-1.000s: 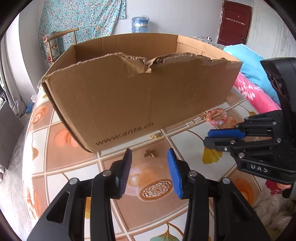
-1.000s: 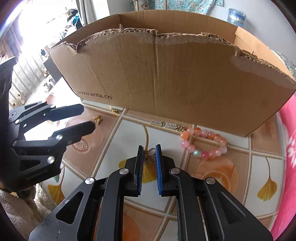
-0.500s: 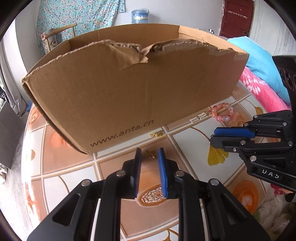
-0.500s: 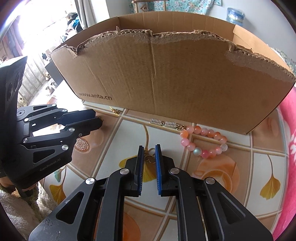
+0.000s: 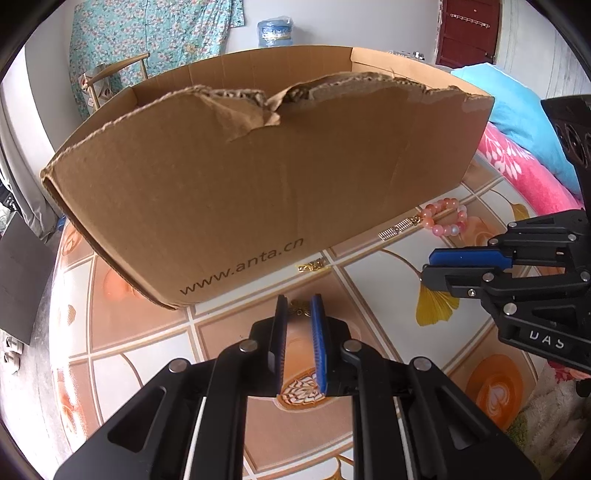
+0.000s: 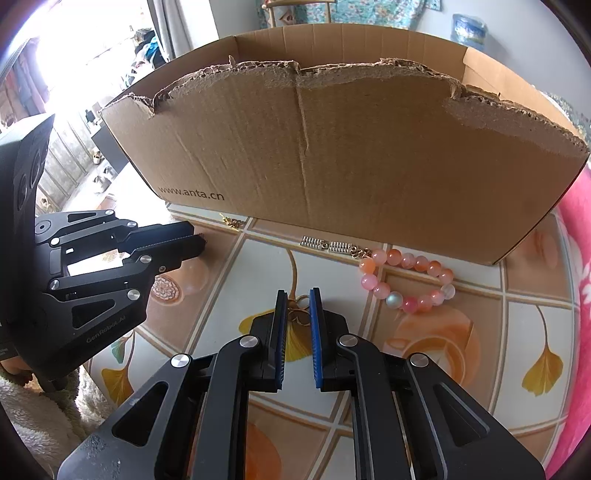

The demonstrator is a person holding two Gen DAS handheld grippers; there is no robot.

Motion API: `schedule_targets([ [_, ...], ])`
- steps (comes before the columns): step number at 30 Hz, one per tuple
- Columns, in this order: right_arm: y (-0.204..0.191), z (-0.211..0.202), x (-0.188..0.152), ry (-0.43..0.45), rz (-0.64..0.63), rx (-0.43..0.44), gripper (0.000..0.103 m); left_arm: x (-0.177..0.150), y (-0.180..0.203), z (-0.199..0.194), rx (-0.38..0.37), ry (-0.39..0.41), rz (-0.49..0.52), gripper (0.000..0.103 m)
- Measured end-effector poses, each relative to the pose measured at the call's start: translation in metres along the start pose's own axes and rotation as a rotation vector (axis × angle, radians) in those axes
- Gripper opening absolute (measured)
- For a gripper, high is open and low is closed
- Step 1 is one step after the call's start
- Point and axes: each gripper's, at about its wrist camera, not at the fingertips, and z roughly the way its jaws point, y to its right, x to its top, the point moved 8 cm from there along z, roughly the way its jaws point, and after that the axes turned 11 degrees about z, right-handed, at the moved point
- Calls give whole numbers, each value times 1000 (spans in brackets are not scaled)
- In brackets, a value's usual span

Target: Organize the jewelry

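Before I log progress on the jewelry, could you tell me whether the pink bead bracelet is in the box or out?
Out: the bracelet lies on the table before the cardboard box.

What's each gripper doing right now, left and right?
Left gripper: closed on a small gold earring.
Right gripper: closed on a gold ring piece, detail too small to name.

White walls, floral turquoise curtain (image 5: 155,44), dark red door (image 5: 467,31), wooden chair (image 5: 114,79), bright window light at left.

Each black hand-held gripper (image 5: 299,306) has blue pads (image 5: 317,332), silver screws.
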Motion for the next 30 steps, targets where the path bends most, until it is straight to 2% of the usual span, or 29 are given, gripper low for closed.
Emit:
schedule_targets([
  [5, 1, 3, 0, -2, 1, 8, 10, -2, 3, -2, -4, -1, 5, 12],
  [6, 0, 3, 0, -2, 1, 12, 8, -2, 3, -2, -4, 0, 5, 12],
  [7, 0, 4, 0, -5, 2, 14, 1, -2, 3, -3, -4, 1, 6, 12],
  [13, 1, 4, 0, -9, 11, 20, 2, -5, 3, -9, 3, 5, 7, 12],
  [16, 3, 1, 1, -7, 28, 35, 6, -7, 4, -10, 4, 3, 4, 12],
  [20, 2, 0, 0, -10, 21, 35, 20, -10, 4, -10, 0, 0, -1, 12],
  [30, -10, 11, -2, -19, -35, -45, 21, -15, 2, -10, -3, -1, -25, 12],
])
